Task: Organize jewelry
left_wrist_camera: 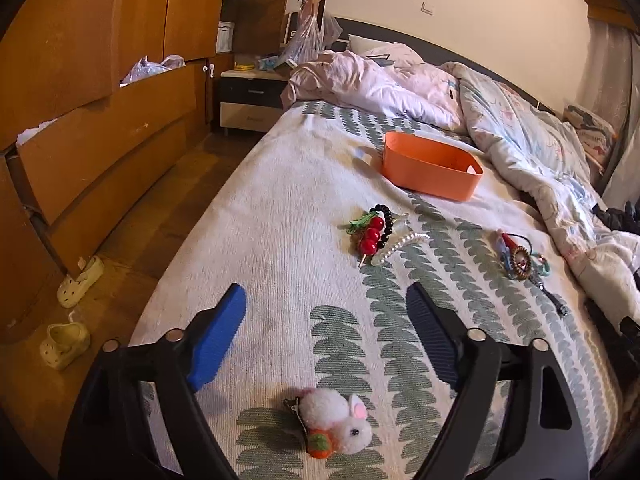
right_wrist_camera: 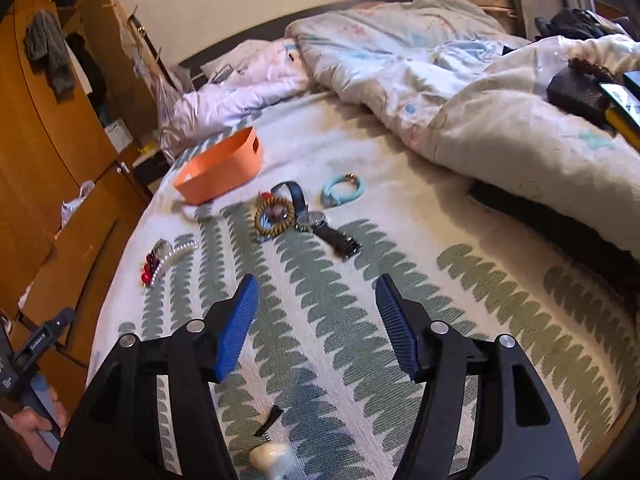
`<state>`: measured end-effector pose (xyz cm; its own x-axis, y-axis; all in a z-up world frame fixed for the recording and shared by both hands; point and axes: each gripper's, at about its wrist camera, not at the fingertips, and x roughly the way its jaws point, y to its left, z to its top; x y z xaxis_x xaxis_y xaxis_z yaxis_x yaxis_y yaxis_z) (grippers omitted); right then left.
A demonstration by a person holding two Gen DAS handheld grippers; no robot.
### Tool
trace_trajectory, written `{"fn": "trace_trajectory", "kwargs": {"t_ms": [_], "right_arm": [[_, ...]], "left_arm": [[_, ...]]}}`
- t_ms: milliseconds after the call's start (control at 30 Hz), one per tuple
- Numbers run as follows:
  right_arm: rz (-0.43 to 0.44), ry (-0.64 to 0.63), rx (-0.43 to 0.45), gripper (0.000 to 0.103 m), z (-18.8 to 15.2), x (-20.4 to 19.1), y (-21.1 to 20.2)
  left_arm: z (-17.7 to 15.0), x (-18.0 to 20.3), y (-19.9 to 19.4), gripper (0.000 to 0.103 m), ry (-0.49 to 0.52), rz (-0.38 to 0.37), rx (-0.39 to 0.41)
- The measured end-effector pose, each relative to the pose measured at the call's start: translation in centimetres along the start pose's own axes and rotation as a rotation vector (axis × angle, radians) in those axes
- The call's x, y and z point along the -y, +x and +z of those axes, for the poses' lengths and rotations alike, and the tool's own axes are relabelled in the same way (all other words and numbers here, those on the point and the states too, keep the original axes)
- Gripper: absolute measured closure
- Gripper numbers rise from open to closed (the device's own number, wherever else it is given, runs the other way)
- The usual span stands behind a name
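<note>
Nearest in the left wrist view: fluffy white rabbit hair clip with orange carrot (left_wrist_camera: 336, 428), lying on the green-leaf patterned bedspread (left_wrist_camera: 280, 240) right under the left gripper (left_wrist_camera: 326, 312), inside the span of the wide-open, empty jaws but nearer than the fingertips. Long axis slanting from near right to far left. Farther off, slightly right: red bead stick with black bead bracelet and pearl clip (left_wrist_camera: 376, 236); beyond those, orange plastic bin (left_wrist_camera: 430, 166).

Seen from the right wrist: same rabbit clip (right_wrist_camera: 272, 460) at the bottom edge, below the right gripper (right_wrist_camera: 316, 304), jaws likewise wide and empty. Black-strapped wristwatch (right_wrist_camera: 320, 224) and coiled brown bead bracelet (right_wrist_camera: 275, 216) far ahead. Left gripper judged nearer to the clip.
</note>
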<state>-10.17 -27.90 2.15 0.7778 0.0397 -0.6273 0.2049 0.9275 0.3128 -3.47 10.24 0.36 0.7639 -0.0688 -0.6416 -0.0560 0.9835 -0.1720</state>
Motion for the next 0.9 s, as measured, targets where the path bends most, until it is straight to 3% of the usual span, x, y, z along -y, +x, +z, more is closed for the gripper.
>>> {"fn": "trace_trajectory", "kwargs": {"t_ms": [567,900], "right_arm": [[-0.002,-0.005,0.007,0.037,-0.1,0.0,-0.4],[-0.016,-0.022,0.019,0.025,-0.3,-0.4,-0.5]], "left_arm": [[-0.4,1.2,0.2,0.017,0.022,-0.01,-0.027],[-0.5,1.3,0.4,0.016,0.028,-0.011,-0.032]]}}
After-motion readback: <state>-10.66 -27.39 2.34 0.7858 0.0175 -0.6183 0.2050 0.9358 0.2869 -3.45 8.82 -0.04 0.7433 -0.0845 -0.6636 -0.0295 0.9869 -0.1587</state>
